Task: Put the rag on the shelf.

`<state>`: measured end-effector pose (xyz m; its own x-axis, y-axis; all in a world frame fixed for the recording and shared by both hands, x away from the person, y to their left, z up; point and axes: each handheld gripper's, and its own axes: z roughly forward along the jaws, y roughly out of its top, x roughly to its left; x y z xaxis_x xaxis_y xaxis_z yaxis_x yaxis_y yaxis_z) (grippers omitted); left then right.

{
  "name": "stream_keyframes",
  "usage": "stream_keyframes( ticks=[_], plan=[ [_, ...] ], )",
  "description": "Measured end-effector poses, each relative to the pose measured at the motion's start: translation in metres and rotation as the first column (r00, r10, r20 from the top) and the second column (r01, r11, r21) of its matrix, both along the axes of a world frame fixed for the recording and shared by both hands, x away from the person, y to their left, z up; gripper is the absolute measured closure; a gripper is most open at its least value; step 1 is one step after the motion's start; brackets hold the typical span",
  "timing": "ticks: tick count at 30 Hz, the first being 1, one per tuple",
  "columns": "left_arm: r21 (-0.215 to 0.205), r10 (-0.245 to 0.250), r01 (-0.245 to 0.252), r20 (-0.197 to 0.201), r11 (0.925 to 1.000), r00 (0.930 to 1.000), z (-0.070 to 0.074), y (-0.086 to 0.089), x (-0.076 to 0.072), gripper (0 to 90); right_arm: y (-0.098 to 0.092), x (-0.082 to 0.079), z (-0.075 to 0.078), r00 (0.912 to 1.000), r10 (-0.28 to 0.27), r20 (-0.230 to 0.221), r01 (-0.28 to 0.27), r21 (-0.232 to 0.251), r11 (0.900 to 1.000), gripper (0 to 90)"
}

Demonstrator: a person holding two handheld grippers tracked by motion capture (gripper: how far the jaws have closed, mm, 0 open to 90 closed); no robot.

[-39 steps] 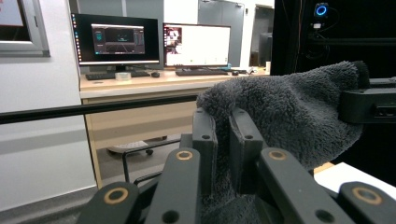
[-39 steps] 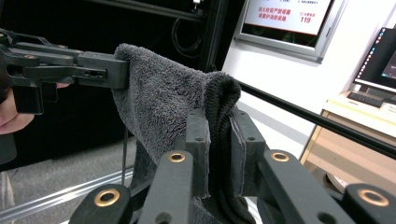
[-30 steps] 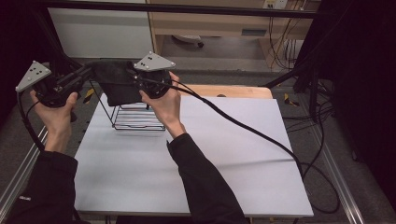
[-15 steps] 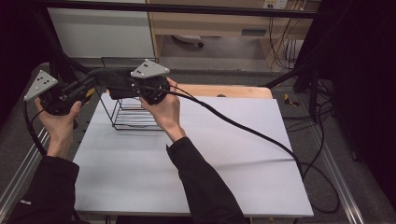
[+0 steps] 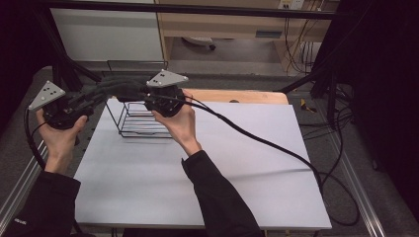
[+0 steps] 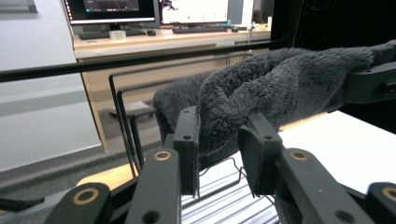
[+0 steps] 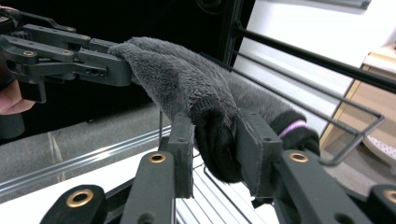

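Note:
A dark grey fuzzy sock (image 5: 117, 89) hangs stretched between both grippers, above a black wire rack (image 5: 137, 121) at the table's far left. My left gripper (image 5: 97, 97) is shut on one end of the sock (image 6: 280, 84); its jaws (image 6: 223, 140) pinch the fleece. My right gripper (image 5: 136, 92) is shut on the other end, where the sock (image 7: 187, 79) has a purple stripe (image 7: 293, 126) near the cuff. From the right gripper (image 7: 215, 140), the left gripper (image 7: 70, 60) shows clamped on the far end.
The white table top (image 5: 207, 168) spreads out in front of the rack. The right gripper's black cable (image 5: 267, 143) trails across it to the right edge. A wooden strip (image 5: 237, 95) borders the back, and a black frame bar (image 6: 93, 67) runs behind the rack.
Both grippers have come down a little toward the rack. The sock, bunched between them before, is now drawn out longer and thinner.

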<state>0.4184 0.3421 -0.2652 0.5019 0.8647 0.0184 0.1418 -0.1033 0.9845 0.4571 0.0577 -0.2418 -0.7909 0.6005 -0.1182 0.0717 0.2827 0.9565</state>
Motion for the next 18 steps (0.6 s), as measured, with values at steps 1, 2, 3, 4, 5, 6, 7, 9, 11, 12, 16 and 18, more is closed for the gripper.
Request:
stream_keyframes(
  ticks=[1,2,3,4,5,6,7,9,11,12,16,18],
  plan=[
    [0.002,-0.001,0.001,-0.011,1.0,0.9999,-0.001,0.0,0.0,67.8,-0.001,-0.001,0.0,1.0,-0.001,-0.008,0.0,-0.007,1.0,65.4],
    [0.007,-0.001,0.001,-0.021,1.0,0.9998,-0.002,0.0,-0.001,66.9,-0.001,-0.003,0.0,1.0,-0.001,-0.008,0.001,-0.016,1.0,64.6],
    [0.016,0.001,-0.001,-0.03,0.9999,0.9995,-0.003,0.0,-0.001,66.1,-0.002,-0.005,0.0,1.0,-0.002,-0.008,0.001,-0.023,1.0,63.9],
    [0.024,0.003,-0.002,-0.038,0.9997,0.9993,-0.004,0.0,-0.002,65.5,-0.002,-0.007,-0.001,0.9999,-0.001,-0.01,0.001,-0.024,1.0,63.6],
    [0.029,0.005,-0.003,-0.045,0.9996,0.999,-0.006,0.0,-0.002,64.9,-0.003,-0.008,-0.001,0.9999,-0.003,-0.013,0.003,-0.025,1.0,63.2],
    [0.032,0.006,-0.005,-0.053,0.9995,0.9986,-0.007,0.0,-0.003,64.3,-0.003,-0.009,-0.003,0.9998,-0.006,-0.02,0.005,-0.028,1.0,62.9],
    [0.035,0.007,-0.005,-0.06,0.9994,0.9982,-0.009,0.001,-0.003,63.8,-0.004,-0.01,-0.004,0.9995,-0.009,-0.029,0.008,-0.032,0.999,62.5],
    [0.041,0.01,-0.007,-0.075,0.9991,0.9971,-0.013,0.001,-0.002,63.1,-0.005,-0.01,-0.01,0.9983,-0.011,-0.058,0.009,-0.045,0.999,61.3],
    [0.043,0.012,-0.008,-0.093,0.999,0.9956,-0.018,0.001,0.001,61.6,-0.005,-0.008,-0.017,0.9969,-0.013,-0.078,0.008,-0.061,0.998,60.9],
    [0.046,0.013,-0.009,-0.1,0.9989,0.9949,-0.02,0.0,0.002,61.1,-0.005,-0.007,-0.02,0.9961,-0.018,-0.086,0.012,-0.072,0.997,60.9],
    [0.068,0.024,-0.015,-0.13,0.9976,0.9912,-0.03,-0.002,0.007,58.7,-0.006,-0.001,-0.035,0.9919,-0.027,-0.124,0.018,-0.07,0.997,59.6],
    [0.077,0.036,-0.025,-0.147,0.9967,0.9884,-0.035,-0.002,0.01,56.7,-0.007,0.003,-0.042,0.9894,-0.028,-0.142,0.018,-0.066,0.998,58.8]
  ],
)
